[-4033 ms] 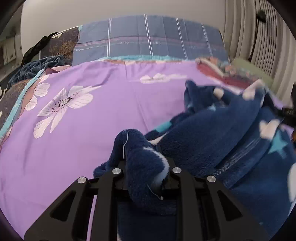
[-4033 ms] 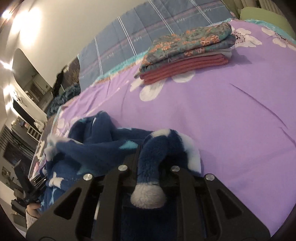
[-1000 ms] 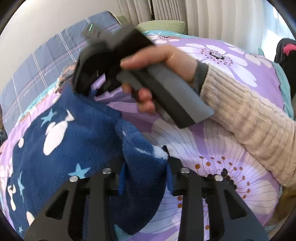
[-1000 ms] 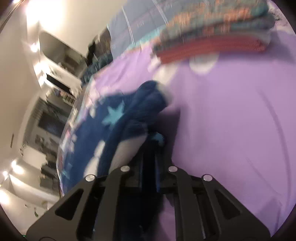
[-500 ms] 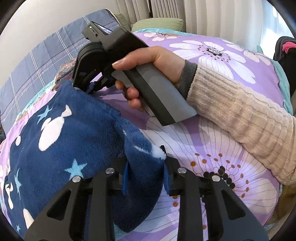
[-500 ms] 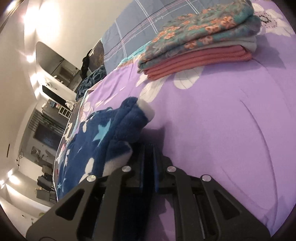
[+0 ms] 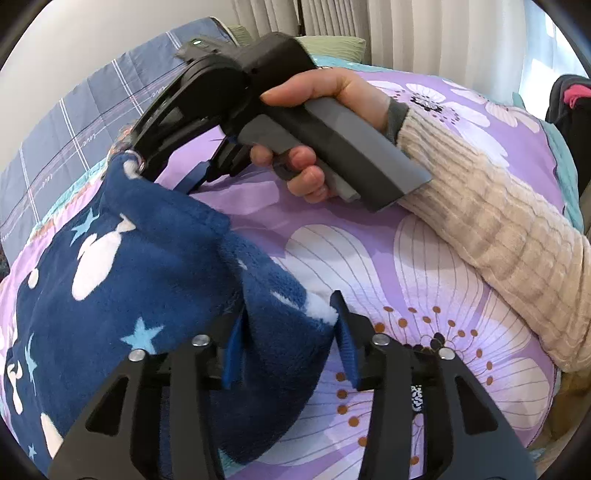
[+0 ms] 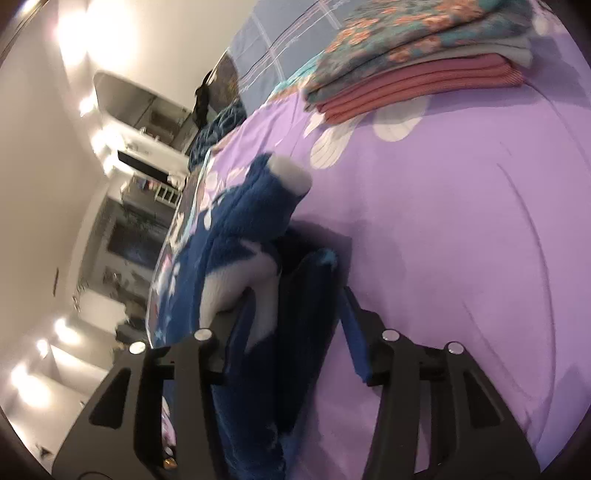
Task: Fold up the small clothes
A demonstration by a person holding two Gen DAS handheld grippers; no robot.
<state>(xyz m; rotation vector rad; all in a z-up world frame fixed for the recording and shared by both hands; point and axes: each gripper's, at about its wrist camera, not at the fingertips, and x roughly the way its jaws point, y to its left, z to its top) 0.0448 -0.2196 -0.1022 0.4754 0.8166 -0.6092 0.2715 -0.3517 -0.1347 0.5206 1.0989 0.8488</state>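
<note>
We list one navy fleece garment [image 7: 122, 280] with stars, lying on the purple floral bedspread [image 7: 424, 266], its corners between the jaws of our left gripper [image 7: 286, 332] and right gripper [image 8: 291, 314], both just opening and loosed, folded clothes stack [image 8: 417, 62] well apart.

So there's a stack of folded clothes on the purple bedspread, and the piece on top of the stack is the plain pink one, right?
Not quite. The stack of folded clothes does sit on the purple bedspread, but the top piece is the teal floral one; the pink one lies at the bottom. The right wrist view shows this.
</note>
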